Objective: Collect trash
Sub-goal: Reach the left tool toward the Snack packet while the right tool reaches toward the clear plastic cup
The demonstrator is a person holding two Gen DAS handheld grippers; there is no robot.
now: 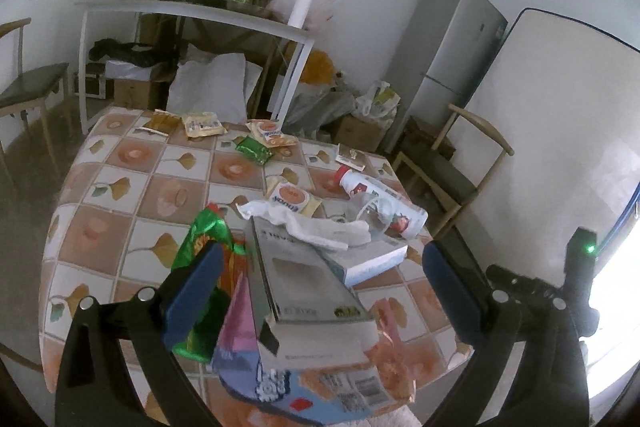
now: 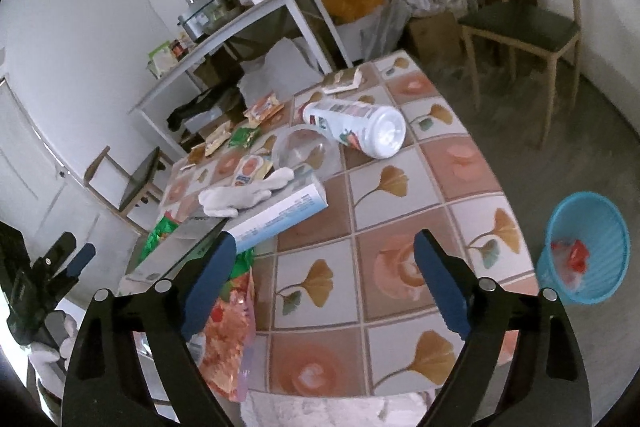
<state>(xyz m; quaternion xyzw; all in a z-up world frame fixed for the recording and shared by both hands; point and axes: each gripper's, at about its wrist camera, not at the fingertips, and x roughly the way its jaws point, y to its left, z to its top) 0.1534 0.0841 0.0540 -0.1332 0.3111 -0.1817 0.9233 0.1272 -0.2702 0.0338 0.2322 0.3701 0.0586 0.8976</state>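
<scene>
Trash lies on a table with a tiled-pattern cloth [image 1: 132,187]. In the left wrist view my left gripper [image 1: 320,287] is open over a grey box [image 1: 304,275], with a green snack bag [image 1: 200,247] by its left finger and a blue-pink packet [image 1: 256,367] below. A white cloth [image 1: 316,227], a white bottle [image 1: 380,203] and small wrappers [image 1: 256,149] lie beyond. My right gripper [image 2: 328,283] is open and empty above the cloth [image 2: 400,187]. The right wrist view shows the bottle [image 2: 356,125], a clear cup [image 2: 304,151], a light-blue box [image 2: 280,219] and an orange packet [image 2: 232,331].
A blue waste basket [image 2: 580,251] with some trash stands on the floor right of the table. Chairs [image 2: 528,19] [image 1: 32,87], a cluttered shelf table [image 1: 192,11], a grey fridge [image 1: 448,59] and bags and boxes on the floor surround the table.
</scene>
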